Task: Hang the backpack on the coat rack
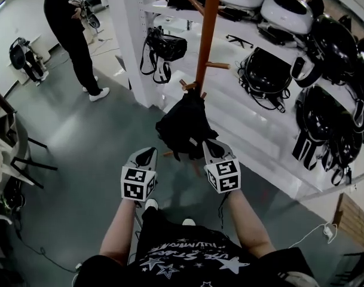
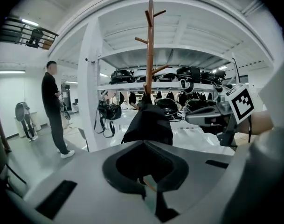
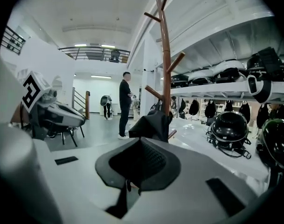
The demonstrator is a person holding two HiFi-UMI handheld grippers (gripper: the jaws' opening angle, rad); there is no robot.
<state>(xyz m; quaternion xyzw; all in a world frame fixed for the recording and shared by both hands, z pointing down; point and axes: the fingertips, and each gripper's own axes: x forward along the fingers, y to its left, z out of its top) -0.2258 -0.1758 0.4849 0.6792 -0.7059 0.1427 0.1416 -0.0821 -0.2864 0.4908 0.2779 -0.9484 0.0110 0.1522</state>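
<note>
The black backpack hangs from a low peg of the wooden coat rack, its body slumped against the pole. Both grippers sit just short of it and touch nothing. My left gripper is at the bag's lower left, shut and empty. My right gripper is at its lower right, also shut and empty. The left gripper view shows the backpack straight ahead beyond the closed jaws, below the rack. The right gripper view shows the same backpack on the rack.
White shelving behind the rack holds several black helmets and headsets. A white pillar stands left of the rack. A person in black stands at the back left. Dark chairs line the left edge.
</note>
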